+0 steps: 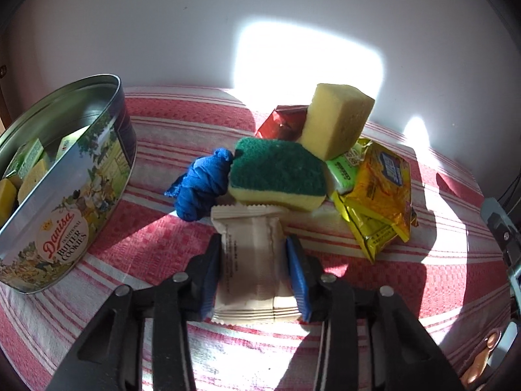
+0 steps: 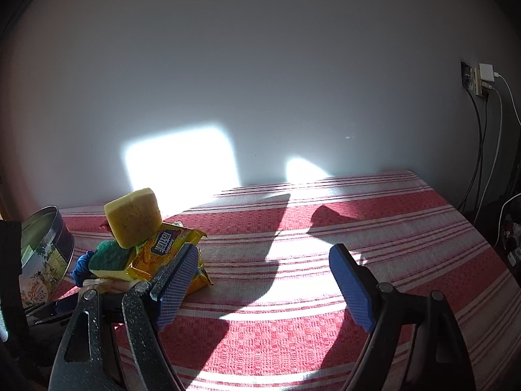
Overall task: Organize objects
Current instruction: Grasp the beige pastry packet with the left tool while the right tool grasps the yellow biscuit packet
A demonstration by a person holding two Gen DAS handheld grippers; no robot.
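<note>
The beige sachet (image 1: 252,260) lay flat on the striped cloth (image 1: 156,238), directly between the blue pads (image 1: 298,277) of my left gripper (image 1: 254,273), its long axis running straight ahead along the fingers and its far crimped end tucked under the green-topped sponge (image 1: 280,172). My left gripper was drawn in narrow, with both pads against the sachet's long edges, so I judged the grip made. The open cookie tin (image 1: 75,195) stood to the left of the sachet and near it, already holding a few yellow and green pieces; I took the lift to turn on that leftward offset. Just beyond the sachet sat the pile: a blue cloth knot (image 1: 202,185) beside the sponge, a yellow sponge block (image 1: 335,120) tilted on top, a red packet (image 1: 283,123) behind, and a yellow snack bag (image 1: 381,192) to the right. My right gripper (image 2: 263,285) stood wide and empty over bare cloth, right of the pile and farther from the sachet. The left wrist view alone showed the pads on the sachet and the tin's contents; the right wrist view showed only a sliver of the sachet, but added the wall socket (image 2: 482,78) and cables.
</note>
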